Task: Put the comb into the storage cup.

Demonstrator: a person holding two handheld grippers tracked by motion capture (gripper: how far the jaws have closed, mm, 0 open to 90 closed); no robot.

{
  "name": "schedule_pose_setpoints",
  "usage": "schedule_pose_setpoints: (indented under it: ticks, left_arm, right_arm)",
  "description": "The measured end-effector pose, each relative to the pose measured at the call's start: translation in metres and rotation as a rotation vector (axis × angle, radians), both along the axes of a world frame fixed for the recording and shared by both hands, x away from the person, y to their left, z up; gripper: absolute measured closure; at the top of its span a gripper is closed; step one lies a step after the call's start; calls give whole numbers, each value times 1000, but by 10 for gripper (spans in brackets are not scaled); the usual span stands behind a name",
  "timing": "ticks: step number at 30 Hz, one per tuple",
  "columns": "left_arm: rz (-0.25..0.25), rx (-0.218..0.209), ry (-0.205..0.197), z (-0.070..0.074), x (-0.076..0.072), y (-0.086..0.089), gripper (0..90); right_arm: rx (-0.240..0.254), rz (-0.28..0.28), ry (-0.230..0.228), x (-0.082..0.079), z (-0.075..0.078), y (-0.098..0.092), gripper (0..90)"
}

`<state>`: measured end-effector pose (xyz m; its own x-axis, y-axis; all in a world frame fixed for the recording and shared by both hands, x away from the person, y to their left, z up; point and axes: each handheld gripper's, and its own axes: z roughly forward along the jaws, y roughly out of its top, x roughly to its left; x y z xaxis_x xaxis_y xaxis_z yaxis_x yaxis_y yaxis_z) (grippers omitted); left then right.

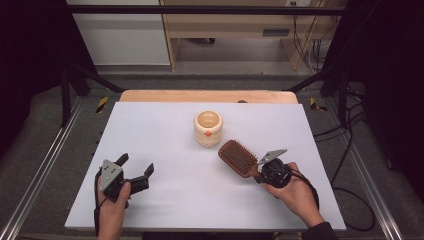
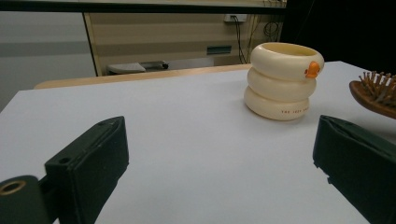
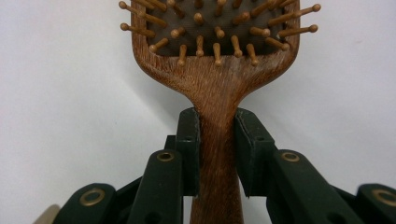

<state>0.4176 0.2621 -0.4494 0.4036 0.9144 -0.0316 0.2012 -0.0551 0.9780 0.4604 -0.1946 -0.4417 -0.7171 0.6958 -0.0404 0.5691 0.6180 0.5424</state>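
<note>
The right tongs point(image 1: 258, 173) pinch the brush point(image 1: 238, 157) by its handle, head projecting beyond the jaws with bristles up, while the left tongs point(image 1: 136, 166) stand spread and empty, well apart from it.

the cream cup point(image 1: 208, 128) stands mid-surface; left of the cup the surface point(image 1: 150, 130) lies open, while just right of it the wooden brush point(image 1: 238, 157) blocks the way.

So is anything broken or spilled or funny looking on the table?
Nothing stands out. The cream duck cup stands upright, nothing is spilled, and the wooden hairbrush looks whole, its handle pinched in the right claw. The left claw is open.
</note>
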Motion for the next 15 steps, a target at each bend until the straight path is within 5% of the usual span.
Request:
schedule_pose_setpoints:
  ticks: [15]
  left_arm:
    - [6, -28, 4, 1, 0, 4, 37]
  right_arm:
    - [136, -23, -139, -5, 13, 5, 730]
